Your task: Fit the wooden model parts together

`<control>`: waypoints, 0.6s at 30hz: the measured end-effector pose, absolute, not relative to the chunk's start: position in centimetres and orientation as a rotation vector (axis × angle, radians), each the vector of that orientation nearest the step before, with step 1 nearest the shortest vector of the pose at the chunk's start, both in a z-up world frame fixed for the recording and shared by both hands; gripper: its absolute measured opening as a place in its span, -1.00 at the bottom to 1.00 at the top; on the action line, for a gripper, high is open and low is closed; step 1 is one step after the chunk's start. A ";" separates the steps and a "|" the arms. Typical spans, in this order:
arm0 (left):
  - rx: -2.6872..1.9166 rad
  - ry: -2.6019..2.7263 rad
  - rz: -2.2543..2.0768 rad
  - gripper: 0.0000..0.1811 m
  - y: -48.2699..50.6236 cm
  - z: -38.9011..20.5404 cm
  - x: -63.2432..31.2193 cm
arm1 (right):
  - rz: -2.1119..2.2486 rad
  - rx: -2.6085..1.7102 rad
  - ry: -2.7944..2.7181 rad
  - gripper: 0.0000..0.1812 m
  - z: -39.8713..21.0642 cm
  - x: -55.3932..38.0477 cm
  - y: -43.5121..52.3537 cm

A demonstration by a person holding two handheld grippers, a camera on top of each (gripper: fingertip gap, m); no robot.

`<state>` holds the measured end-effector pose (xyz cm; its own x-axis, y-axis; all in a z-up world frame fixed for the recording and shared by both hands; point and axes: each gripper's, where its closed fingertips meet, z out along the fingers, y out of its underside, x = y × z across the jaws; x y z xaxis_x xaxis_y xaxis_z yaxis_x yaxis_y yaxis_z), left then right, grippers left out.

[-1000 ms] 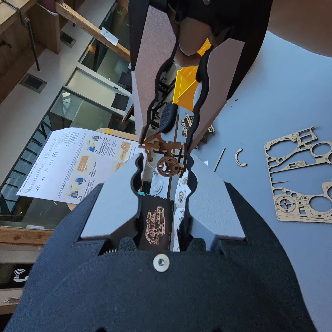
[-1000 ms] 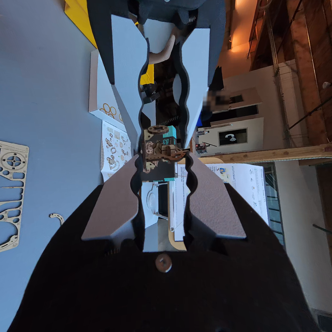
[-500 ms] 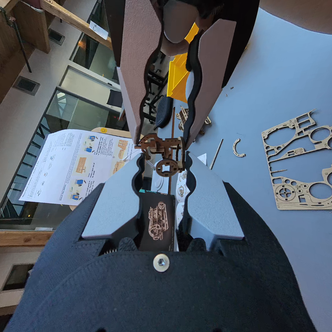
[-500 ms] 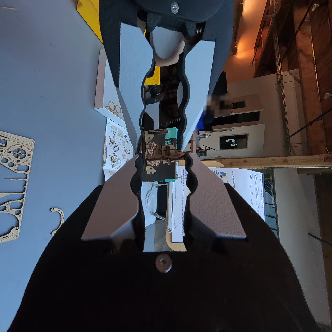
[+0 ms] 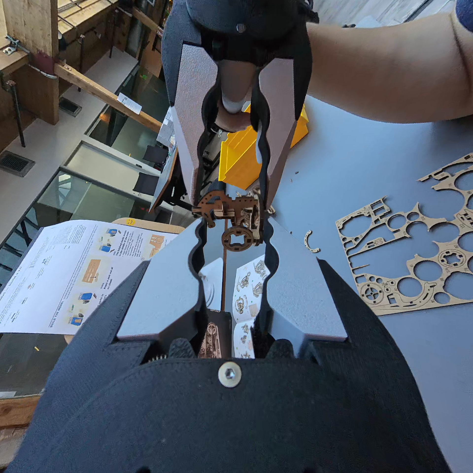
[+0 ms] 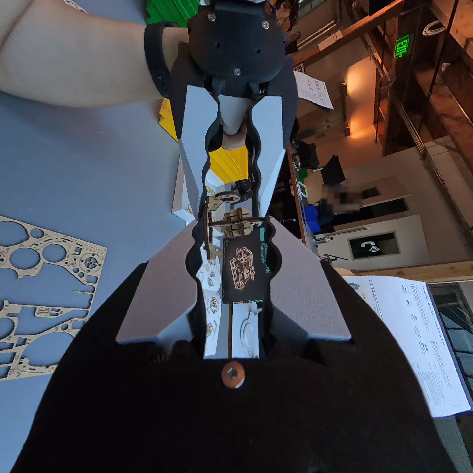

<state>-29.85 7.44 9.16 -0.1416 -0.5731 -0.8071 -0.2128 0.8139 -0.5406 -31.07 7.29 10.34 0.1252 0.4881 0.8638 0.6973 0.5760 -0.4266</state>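
Observation:
A small brown wooden model (image 5: pixel 230 213) with a spoked wheel (image 5: pixel 236 239) hangs in the air above the blue-grey table (image 5: pixel 358 166). My left gripper (image 5: pixel 234 223), with grey fingers, closes on it from below in the left wrist view. My right gripper (image 5: pixel 230 203), with pinkish fingers, closes on it from the opposite side, tip to tip. In the right wrist view the model (image 6: pixel 231 224) sits between the right gripper (image 6: pixel 233 221) and the left gripper (image 6: pixel 229 208). A side plate (image 6: pixel 208 230) lies against the right gripper's left finger.
A punched-out plywood sheet (image 5: pixel 409 256) lies on the table, with a small curved piece (image 5: pixel 311 243) beside it. Under the grippers are a dark box (image 6: pixel 243 268), a booklet (image 5: pixel 248 289) and a thin stick (image 5: pixel 224 268). A yellow bin (image 5: pixel 245 158) stands behind, an instruction sheet (image 5: pixel 76 271) to the side. My left and right fingertips are right by each other.
Both grippers have tilted and drawn back a little, so each view now shows the other gripper's body and the forearm behind it. The model has stayed between the fingertips and turned slightly.

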 end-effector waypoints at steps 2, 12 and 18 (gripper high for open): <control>-0.607 1.722 -0.353 -0.53 7.3 9.1 -29.9 | -0.171 -1.056 -1.521 -0.48 10.3 -31.1 7.1; -0.564 1.749 -0.627 -0.53 5.1 9.6 -30.6 | 0.045 -1.025 -1.541 -0.48 10.7 -31.4 5.1; -0.546 1.742 -0.747 -0.53 4.4 10.1 -31.0 | 0.043 -0.992 -1.542 -0.48 11.0 -31.7 4.5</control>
